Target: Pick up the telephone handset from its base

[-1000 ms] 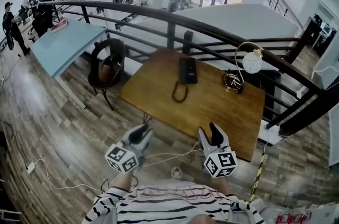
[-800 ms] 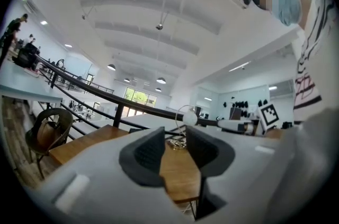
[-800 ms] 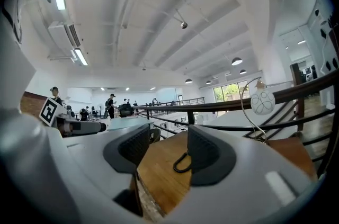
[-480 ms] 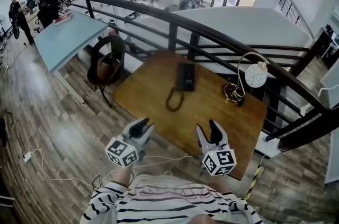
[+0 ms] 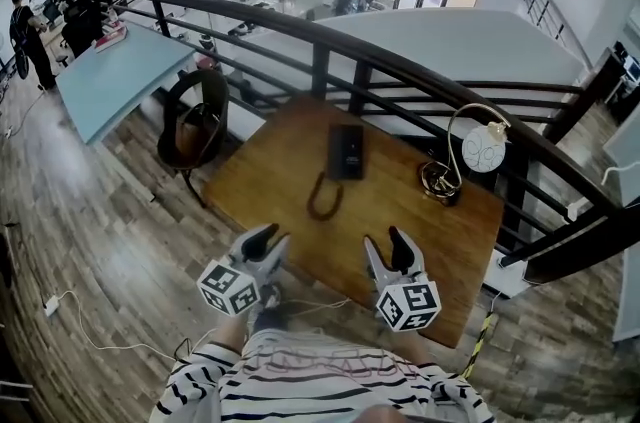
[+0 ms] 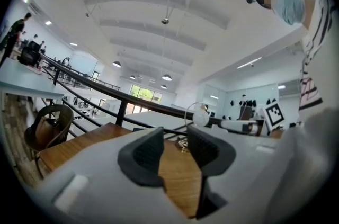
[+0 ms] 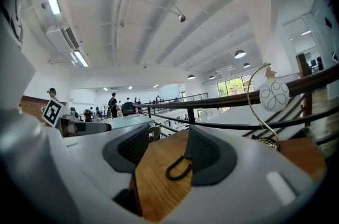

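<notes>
A black telephone (image 5: pixel 347 151) lies on the far side of the wooden table (image 5: pixel 420 211), with its handset on the base. Its coiled cord loops (image 5: pixel 323 199) toward me; the loop (image 7: pixel 177 167) also shows between the right jaws, farther off. My left gripper (image 5: pixel 262 244) hovers at the table's near edge, jaws opening, nothing between them (image 6: pixel 172 151). My right gripper (image 5: pixel 392 249) is beside it over the near edge, jaws wide open and empty (image 7: pixel 164 151). Both are well short of the phone.
A desk lamp with a white globe (image 5: pixel 485 149) and a round base (image 5: pixel 440 179) stands on the table's right. A dark railing (image 5: pixel 400 71) runs behind the table. A round chair (image 5: pixel 195 126) stands to the left. Cables (image 5: pixel 60 306) lie on the floor.
Both grippers have moved forward to the table's near edge, and the table now sits closer in the head view. The right jaws have spread wider.
</notes>
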Tool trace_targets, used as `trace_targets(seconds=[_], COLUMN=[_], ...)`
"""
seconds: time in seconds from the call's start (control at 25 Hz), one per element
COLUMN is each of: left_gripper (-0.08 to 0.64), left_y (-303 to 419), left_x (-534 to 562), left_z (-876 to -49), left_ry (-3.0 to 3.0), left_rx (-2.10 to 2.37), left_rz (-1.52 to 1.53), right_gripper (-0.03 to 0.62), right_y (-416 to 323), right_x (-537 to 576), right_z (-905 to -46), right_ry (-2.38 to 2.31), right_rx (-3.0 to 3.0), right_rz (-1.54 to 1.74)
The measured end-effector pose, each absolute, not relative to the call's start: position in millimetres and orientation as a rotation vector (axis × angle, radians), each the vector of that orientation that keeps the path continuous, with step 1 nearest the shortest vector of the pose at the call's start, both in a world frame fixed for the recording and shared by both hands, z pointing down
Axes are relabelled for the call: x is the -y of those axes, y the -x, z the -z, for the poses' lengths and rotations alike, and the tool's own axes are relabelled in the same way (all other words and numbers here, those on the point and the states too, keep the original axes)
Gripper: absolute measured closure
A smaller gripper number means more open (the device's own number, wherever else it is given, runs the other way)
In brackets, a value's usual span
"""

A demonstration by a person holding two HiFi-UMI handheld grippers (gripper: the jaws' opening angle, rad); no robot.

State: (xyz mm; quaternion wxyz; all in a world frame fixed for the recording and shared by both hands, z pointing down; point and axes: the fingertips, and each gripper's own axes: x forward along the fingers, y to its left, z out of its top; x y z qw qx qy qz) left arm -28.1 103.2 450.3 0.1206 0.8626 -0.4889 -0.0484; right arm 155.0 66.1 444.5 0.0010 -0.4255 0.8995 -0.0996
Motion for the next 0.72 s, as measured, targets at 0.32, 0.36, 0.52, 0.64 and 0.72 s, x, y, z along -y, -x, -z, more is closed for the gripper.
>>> trace_targets(seconds=[0.32, 0.36, 0.52, 0.64, 0.72], left_gripper=[0.423, 0.423, 0.423, 0.423, 0.423], left_y=[58, 65, 87, 107, 124], left_x=[-50, -41, -12, 7, 20], left_z=[-449, -447, -446, -452, -456], left_ry=[-2.556, -2.564, -2.599, -2.614, -2.621], left_rx=[1.299, 1.280, 1.183, 1.131, 1.107], left_rz=[0.143, 0.144, 0.128, 0.120, 0.115], right_gripper=[0.368, 0.368, 0.368, 0.370, 0.371], right_y=[-134, -126, -96, -71, -53], right_x=[-32, -25, -3, 12, 22], right_z=[-440, -438, -436, -443, -446], right_ry=[1.483, 1.500, 1.565, 1.597, 1.615], right_rx=[-2.762, -2.754, -2.709, -2.692, -2.684], right_rz=[0.336, 0.334, 0.342, 0.362, 0.362])
